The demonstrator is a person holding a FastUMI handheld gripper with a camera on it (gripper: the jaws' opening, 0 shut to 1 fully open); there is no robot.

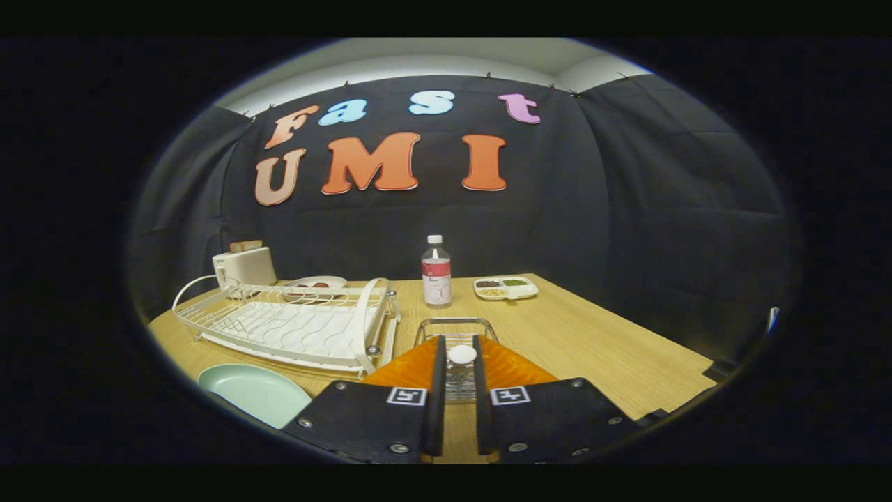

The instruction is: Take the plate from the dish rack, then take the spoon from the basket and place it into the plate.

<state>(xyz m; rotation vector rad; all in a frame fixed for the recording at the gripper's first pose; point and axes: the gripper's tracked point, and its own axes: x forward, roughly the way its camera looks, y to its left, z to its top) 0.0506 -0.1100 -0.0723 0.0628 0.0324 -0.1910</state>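
I had the gripper (460, 362) fingers clamped on the spoon (461, 355) over the basket (456, 323), because the plate (254, 392) already lay on the table (599, 348) beside the dish rack (293, 326).

At the far side of my wooden surface (592, 335) a clear water bottle (436, 272) with a white cap and a red-and-white label stands upright. Just to its right lies a white divided tray (506, 287) holding dark, green and pale foods in separate compartments. Far left sits a white toaster (244, 267) with bread in its slots, and beside it a small plate of reddish food (315, 284).
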